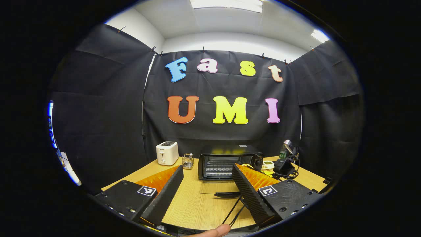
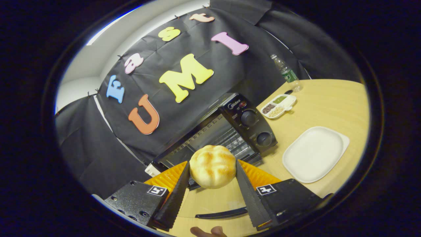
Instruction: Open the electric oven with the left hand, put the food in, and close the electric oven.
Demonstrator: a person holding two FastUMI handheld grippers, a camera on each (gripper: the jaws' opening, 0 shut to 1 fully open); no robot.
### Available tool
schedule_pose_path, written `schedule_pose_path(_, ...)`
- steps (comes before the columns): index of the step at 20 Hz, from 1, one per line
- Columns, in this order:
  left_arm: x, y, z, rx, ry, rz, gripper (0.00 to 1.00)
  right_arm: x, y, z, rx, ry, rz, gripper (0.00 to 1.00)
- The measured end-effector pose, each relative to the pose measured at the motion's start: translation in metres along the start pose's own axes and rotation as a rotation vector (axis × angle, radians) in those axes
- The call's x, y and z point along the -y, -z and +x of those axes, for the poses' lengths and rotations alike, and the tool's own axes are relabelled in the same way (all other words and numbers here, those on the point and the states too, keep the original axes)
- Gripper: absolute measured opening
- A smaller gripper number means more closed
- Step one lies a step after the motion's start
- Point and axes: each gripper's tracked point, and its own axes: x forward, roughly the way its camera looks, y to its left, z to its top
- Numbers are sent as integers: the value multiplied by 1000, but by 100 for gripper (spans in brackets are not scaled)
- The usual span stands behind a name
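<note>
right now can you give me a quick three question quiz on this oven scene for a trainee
1. True or false: the oven door is already folded down onto the table.
2. What does the right tool hold?
A. a water bottle
B. a round bread bun
C. the seasoning tray
3. Fill in: the left tool is ____ , with nothing between its fingers.

Key
1. True. The glass door lies flat in front of the oven.
2. B. Both fingers press on the bread bun, just in front of the oven; the white plate is bare.
3. open
</note>
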Motion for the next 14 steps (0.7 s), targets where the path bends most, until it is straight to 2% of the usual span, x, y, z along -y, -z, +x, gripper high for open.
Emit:
schedule_pose_path(4, -18, 7, 10, -19, -27, -10, 97, -12, 6, 57, -1, 33, -25, 82)
schedule_pose_path(8, -35, 22, 24, -64, -60, -27, 96, -10, -2, 113, 50, 77, -63, 82)
schedule_pose_path(9, -38, 26, 27, -72, -63, -35, 87, -8, -6, 125, 72, 85, -77, 82)
schedule_pose_path(10, -39, 28, 30, -77, -59, -42, 87, -6, -10, 134, 89, 92, -88, 82)
schedule_pose_path(11, -40, 30, 33, -83, -55, -45, 96, -5, -12, 143, 102, 94, -94, 82)
schedule_pose_path(12, -42, 33, 35, -86, -59, -39, 100, -4, -13, 151, 103, 99, -109, 82)
schedule_pose_path(13, -45, 35, 38, -88, -66, -28, 94, -3, -14, 158, 107, 105, -128, 82)
schedule_pose_path(14, -47, 37, 39, -91, -68, -16, 83, -2, -12, 163, 102, 106, -139, 82)
